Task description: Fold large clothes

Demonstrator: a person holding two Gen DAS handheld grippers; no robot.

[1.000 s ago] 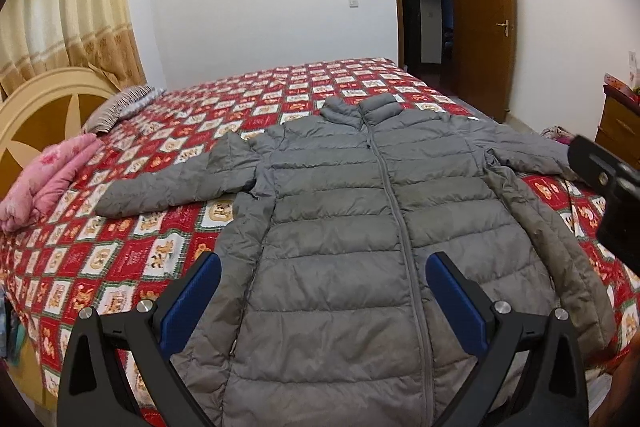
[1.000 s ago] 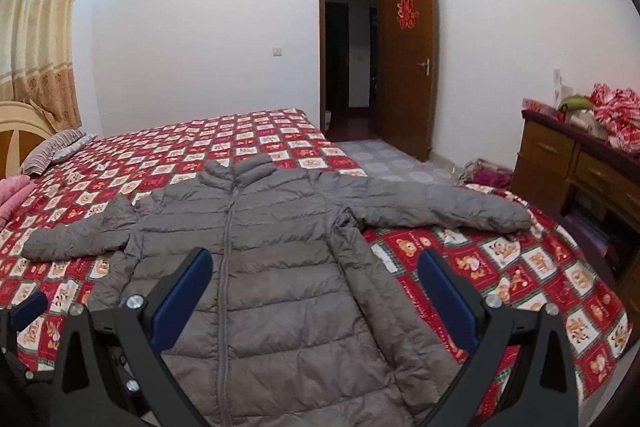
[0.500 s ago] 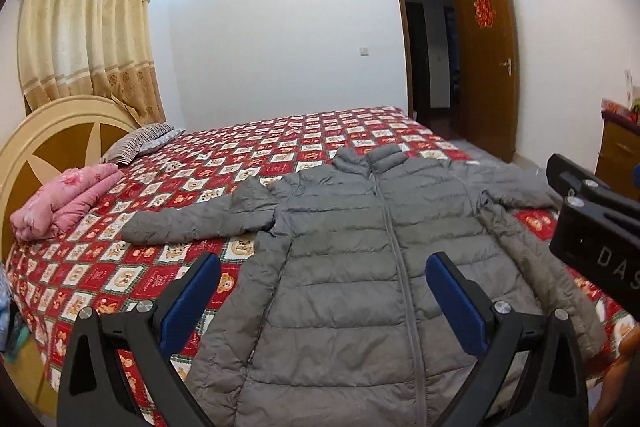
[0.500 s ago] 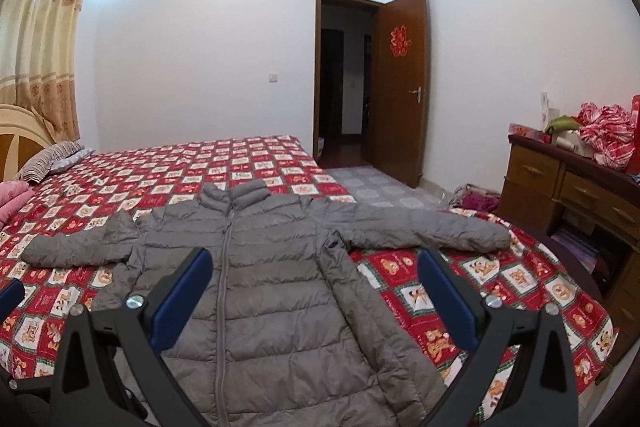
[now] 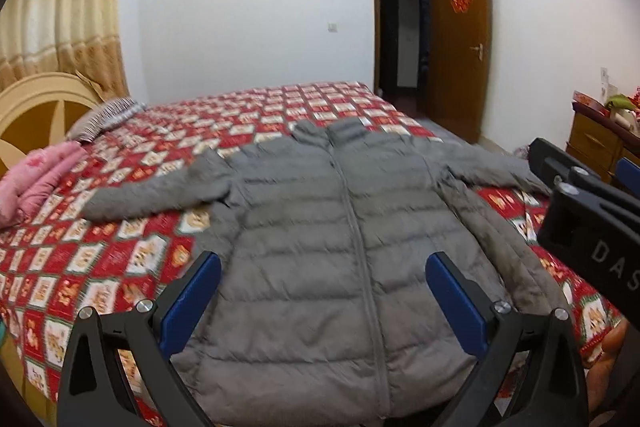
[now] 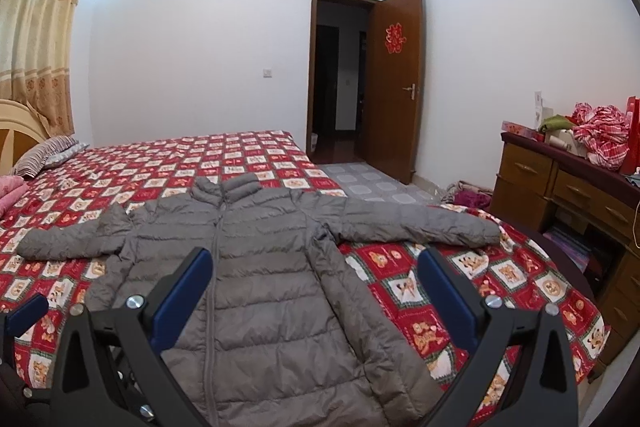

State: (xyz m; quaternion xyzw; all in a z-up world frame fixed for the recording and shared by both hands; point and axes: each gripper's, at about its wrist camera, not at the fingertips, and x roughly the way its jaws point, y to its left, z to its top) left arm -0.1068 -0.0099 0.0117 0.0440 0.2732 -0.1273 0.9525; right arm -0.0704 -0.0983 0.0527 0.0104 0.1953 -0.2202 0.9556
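Grey quilted puffer jacket (image 5: 340, 259) lies flat, zip up, on the red patchwork bed (image 5: 132, 259), hem nearest and collar farthest from both empty, wide-open grippers, left gripper (image 5: 322, 301) over its middle, right gripper (image 6: 314, 297) toward the right sleeve (image 6: 416, 225).

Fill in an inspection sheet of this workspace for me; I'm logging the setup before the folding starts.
Surface: bed with a red patterned bedspread, headboard at the left.
Job's things: grey puffer jacket lies flat, front up, zipped, both sleeves spread sideways, collar toward the far wall.
Clutter: pink bedding and striped pillow near the headboard; red checked cloth on the wooden dresser.
Grippers: left gripper and right gripper hover over the jacket's hem, jaws wide apart, holding nothing.
Cables: a thin cord at the dresser's right edge, otherwise nothing seen.
Surroundings: open wooden door, curtains, white walls, ceiling spotlights.
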